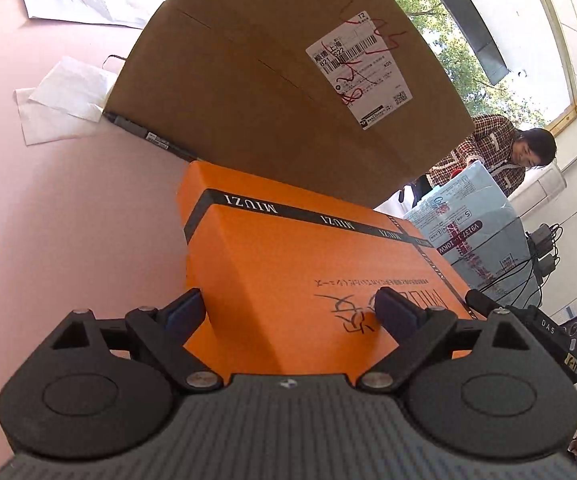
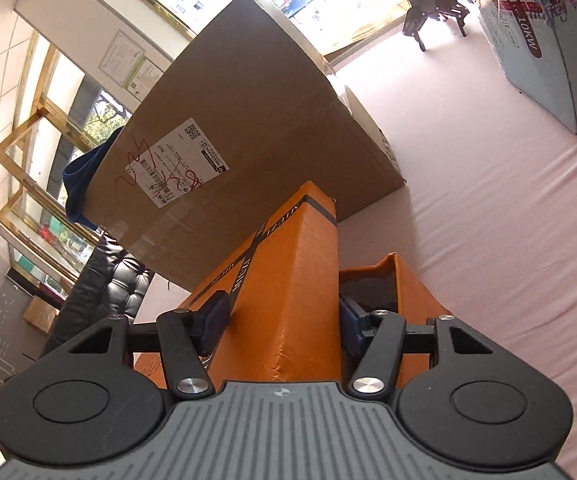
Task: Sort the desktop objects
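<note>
1. Left wrist view: the left gripper (image 1: 290,308) reaches over the near end of an orange MIUZI box (image 1: 308,272) that fills the centre and lower half of the frame. Its jaws are spread wide. The left pad sits at the box's side edge and the right pad lies over the printed top face; whether they pinch anything cannot be told. The box's long axis runs away from the jaws toward the upper right, its far end against a large cardboard carton (image 1: 280,76). A black pen (image 1: 148,134) lies at the carton's foot on the pink worktop (image 1: 48,220), left of centre. A pale blue carton (image 1: 476,224) stands at right.

2. Right wrist view: the right gripper (image 2: 286,322) straddles the raised orange lid wall at lower centre, jaws closed around it, one pad on each face. The box runs straight ahead up the frame to the cardboard carton. Judged from both views, the right gripper has the surer hold.
</note>
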`<state>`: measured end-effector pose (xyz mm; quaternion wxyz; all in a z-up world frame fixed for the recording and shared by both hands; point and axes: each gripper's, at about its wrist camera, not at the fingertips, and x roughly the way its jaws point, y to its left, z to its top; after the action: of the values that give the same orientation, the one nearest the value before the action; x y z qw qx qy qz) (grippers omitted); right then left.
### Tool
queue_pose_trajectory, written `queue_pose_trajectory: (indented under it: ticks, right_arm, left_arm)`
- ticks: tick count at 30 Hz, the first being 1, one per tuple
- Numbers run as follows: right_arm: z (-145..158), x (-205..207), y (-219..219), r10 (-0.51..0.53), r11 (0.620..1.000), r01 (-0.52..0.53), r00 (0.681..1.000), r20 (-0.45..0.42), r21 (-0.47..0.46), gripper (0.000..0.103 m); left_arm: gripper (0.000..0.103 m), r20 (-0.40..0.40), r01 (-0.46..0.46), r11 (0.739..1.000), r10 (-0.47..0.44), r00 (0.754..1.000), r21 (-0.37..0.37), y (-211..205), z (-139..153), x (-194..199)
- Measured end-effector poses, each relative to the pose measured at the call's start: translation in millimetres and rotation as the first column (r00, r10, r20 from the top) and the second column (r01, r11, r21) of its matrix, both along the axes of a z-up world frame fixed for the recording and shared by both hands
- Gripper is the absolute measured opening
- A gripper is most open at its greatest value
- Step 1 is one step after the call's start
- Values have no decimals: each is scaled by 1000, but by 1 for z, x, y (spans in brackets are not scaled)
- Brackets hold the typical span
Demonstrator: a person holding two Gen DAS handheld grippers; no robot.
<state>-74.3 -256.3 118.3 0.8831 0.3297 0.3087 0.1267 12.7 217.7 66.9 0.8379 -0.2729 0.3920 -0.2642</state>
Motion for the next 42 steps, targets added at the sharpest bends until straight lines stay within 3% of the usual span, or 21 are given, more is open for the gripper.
queue_pose_trajectory:
  ticks: [3, 8, 12, 17, 23, 25, 27, 29, 34, 38, 42]
  right_arm:
    - [0, -21, -7, -13, 1000, 13, 1000, 17, 11, 55]
    - [-10, -58, -20, -35, 999, 34, 999, 22, 38, 55]
    - [-13, -86, -26, -30, 999, 28, 997, 66, 38, 55]
    - [-13, -111, -18, -4, 1000, 7, 993, 121, -19, 50]
    - [-14, -124, -23, -47, 998, 52, 986, 161, -23, 50]
    - [-9, -128, -21, -79, 991, 97, 979, 186, -91, 46]
    - [0, -136, -17, -113, 964, 168, 962, 249, -209, 46]
    - [4, -137, -16, -124, 933, 204, 956, 266, -296, 46]
    - [-6, -123, -25, -126, 957, 176, 968, 218, -231, 49]
    - [-25, -107, -15, -76, 962, 123, 978, 193, -245, 48]
    - [-45, -101, -17, -64, 980, 101, 977, 206, -174, 48]
  left_arm:
    - [87, -20, 15, 999, -16, 1000, -31, -2, -4, -1]
    - [87, -17, 16, 1000, -16, 1000, 1, -10, -4, -9]
    - [88, -5, -5, 997, 5, 1000, 80, -19, -5, -19]
    - [90, 100, -35, 982, 16, 995, 186, -44, 7, -42]
    - [91, 266, -139, 940, 54, 962, 311, -58, 25, -71]
    - [92, 285, -184, 924, 86, 955, 337, -53, 28, -76]
    - [92, 255, -198, 913, 108, 961, 356, -46, 27, -73]
    - [92, 186, -173, 922, 113, 976, 347, -38, 22, -64]
    - [101, 63, -161, 947, 150, 987, 279, -26, 4, -50]
    - [103, 73, -166, 945, 152, 986, 282, -29, 1, -49]
    - [103, 143, -185, 932, 147, 979, 312, -39, 2, -55]
